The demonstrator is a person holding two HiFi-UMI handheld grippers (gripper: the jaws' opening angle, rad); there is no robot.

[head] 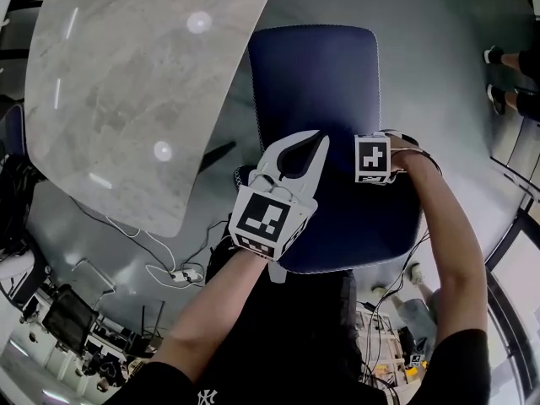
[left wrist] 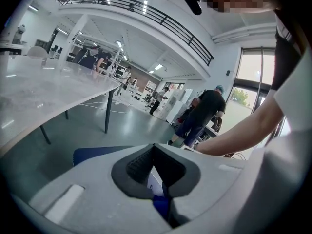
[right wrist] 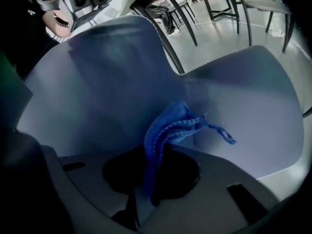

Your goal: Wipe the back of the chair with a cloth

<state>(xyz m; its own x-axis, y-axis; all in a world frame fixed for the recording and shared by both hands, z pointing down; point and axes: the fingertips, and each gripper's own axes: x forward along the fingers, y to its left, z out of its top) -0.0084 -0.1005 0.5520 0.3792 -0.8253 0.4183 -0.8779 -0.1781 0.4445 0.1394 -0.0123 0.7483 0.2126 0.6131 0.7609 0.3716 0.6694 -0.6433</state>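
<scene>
Person is standing over the blue chair (head: 312, 74), one hand-held gripper in each hand.

Right hand-held gripper (right wrist: 163, 152) is clamping the blue cloth (right wrist: 170, 123). Its jaws are closed on it, and a bunched end with one loose stringy corner is sticking out past the tips. The cloth is sitting right at the chair's blue surface, close to the crease where two blue panels are meeting. Can't tell how firmly it's pressing. In the head view only that gripper's marker cube (head: 372, 159) is showing, over the right side of the chair, with the forearm reaching in from the lower right.

Left hand-held gripper (head: 312, 143) is pointing across the middle of the chair, just left of that cube. Its jaws are brought together at the tips, with nothing visibly clamped. In its own view, bits of blue and white are showing through the gap behind the tips, and a strip of the chair is peeking out past the gripper body. Can't tell whether it's touching the chair.

Grey marble-look table (head: 126, 83) is standing just left of the chair. Cables (head: 160, 268) are lying on the grey floor (head: 439, 32) below the table's near edge. A bystander (left wrist: 207, 106) in a dark top is standing in the background — well apart from the chair.
</scene>
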